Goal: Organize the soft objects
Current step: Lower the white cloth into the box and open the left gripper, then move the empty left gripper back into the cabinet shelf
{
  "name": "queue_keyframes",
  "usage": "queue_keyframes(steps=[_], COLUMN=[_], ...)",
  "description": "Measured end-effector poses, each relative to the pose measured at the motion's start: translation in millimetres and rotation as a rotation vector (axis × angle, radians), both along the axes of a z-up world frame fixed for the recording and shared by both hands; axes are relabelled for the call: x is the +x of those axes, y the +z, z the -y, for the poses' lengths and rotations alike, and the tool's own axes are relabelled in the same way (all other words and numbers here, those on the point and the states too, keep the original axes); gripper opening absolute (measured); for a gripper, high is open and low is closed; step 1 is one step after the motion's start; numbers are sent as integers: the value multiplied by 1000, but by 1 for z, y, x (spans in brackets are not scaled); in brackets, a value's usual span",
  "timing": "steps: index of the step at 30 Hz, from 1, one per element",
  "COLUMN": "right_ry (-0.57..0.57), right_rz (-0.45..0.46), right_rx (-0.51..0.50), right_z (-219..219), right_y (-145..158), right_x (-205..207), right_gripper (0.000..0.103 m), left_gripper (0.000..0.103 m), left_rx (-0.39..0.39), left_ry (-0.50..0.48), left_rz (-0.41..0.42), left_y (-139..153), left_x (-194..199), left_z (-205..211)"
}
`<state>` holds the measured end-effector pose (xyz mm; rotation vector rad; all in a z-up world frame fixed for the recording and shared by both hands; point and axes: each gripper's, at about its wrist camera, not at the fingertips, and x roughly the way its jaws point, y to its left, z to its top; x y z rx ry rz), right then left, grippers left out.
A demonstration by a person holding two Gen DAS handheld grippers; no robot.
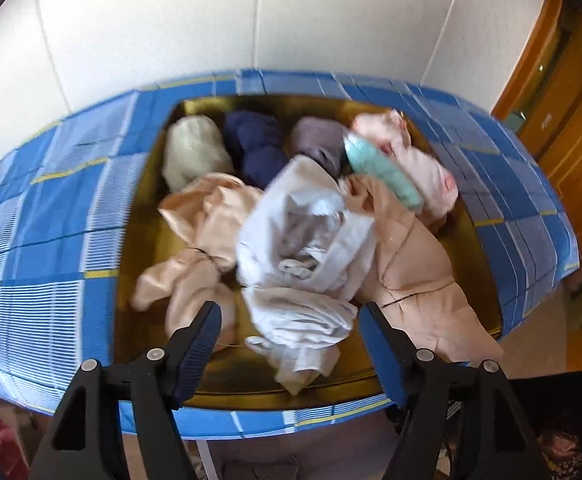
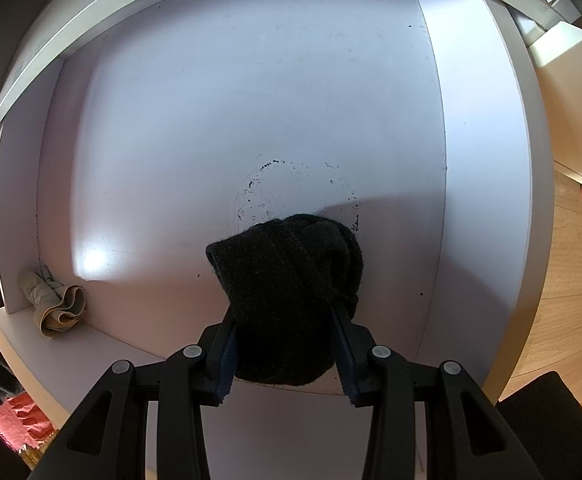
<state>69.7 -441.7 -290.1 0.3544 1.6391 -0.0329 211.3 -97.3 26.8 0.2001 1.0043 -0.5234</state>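
In the left wrist view a gold tray [image 1: 483, 240] holds a pile of soft clothes: a white garment [image 1: 303, 240], peach satin pieces [image 1: 199, 236], a tan piece [image 1: 415, 280], a pink piece [image 1: 423, 168], a mint roll [image 1: 383, 172], and cream [image 1: 195, 152], navy [image 1: 257, 148] and grey [image 1: 319, 140] rolls. My left gripper [image 1: 291, 320] is open, hovering just above the near end of the white garment. In the right wrist view my right gripper [image 2: 285, 312] is shut on a black rolled sock bundle [image 2: 291, 280] inside a white shelf compartment [image 2: 251, 100].
The tray sits on a table with a blue checked cloth [image 1: 51, 220], against a white wall. A wooden door [image 1: 571, 120] is at the right. A beige rolled cloth [image 2: 55, 300] lies at the compartment's left front corner. Red fabric [image 2: 19, 416] shows at lower left.
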Motion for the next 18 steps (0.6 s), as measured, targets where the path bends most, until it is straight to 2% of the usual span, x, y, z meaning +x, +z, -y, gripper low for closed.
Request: queue_keyframes(steps=[3,6,9,13,16,18], right_ry=[-3,-3,1,-1,2,1], right_rz=[1,2,2,2,2,2], right_rx=[2,3,2,2,1,0], right_z=[0,0,0,0,0,0], right_y=[0,0,0,0,0,0], right_x=[0,-1,0,-1,-1,-1], right_gripper=[41,41,41,41,41,41], left_gripper=[73,79,79,86,87,87], left_rx=[-25,-56,-76,-76,-51,4], left_ry=[29,51,44,-38,-127,-186], left_rz=[51,87,111,120,74,28], left_y=[9,13,11,2,-18,-36], left_x=[-10,-19,-31,-60,-80,-91], left_z=[-16,-26,-32,-40,-44,-42])
